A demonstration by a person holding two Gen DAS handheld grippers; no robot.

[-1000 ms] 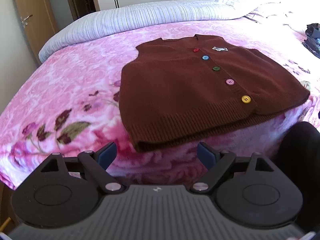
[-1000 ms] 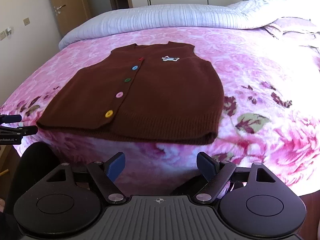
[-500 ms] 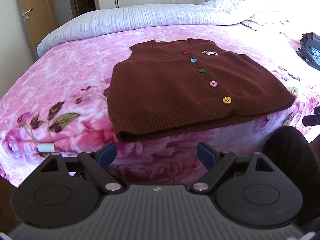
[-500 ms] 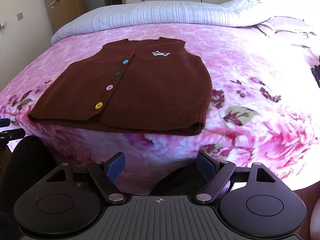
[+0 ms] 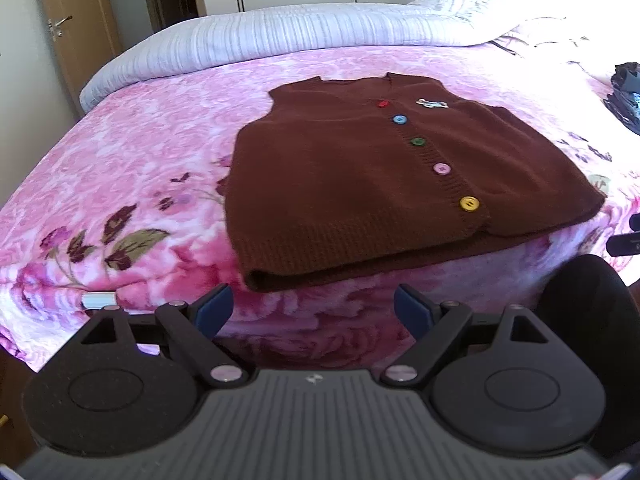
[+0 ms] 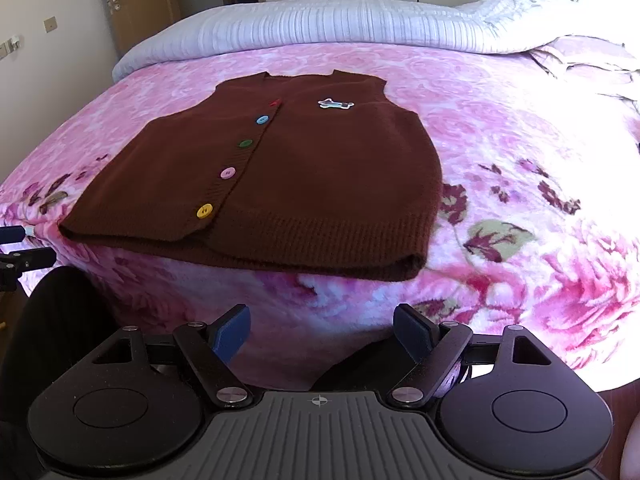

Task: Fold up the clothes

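- Brown vest (image 5: pixel 360 184) lies flat, buttoned, at near edge of pink floral blanket (image 5: pixel 132 168).
- L gripper (image 5: pixel 314 310) jaws apart, empty, short of hem.
- R gripper (image 6: pixel 322 330) same, holding nothing.

Knitted vest (image 5: pixel 340 184): brown wool-like cloth, matt, ribbed hem; glossy plastic-looking buttons (image 5: pixel 469 203). Blanket (image 5: pixel 132 168): pink floral plush, fuzzy nap. Duvet (image 5: pixel 280 40): pale ribbed cloth, matt. Door (image 5: pixel 76 28): smooth wood finish with a metal handle. Left gripper (image 5: pixel 314 306) and right gripper (image 6: pixel 322 326): matt black plastic, blue pads, shiny metal pivots.
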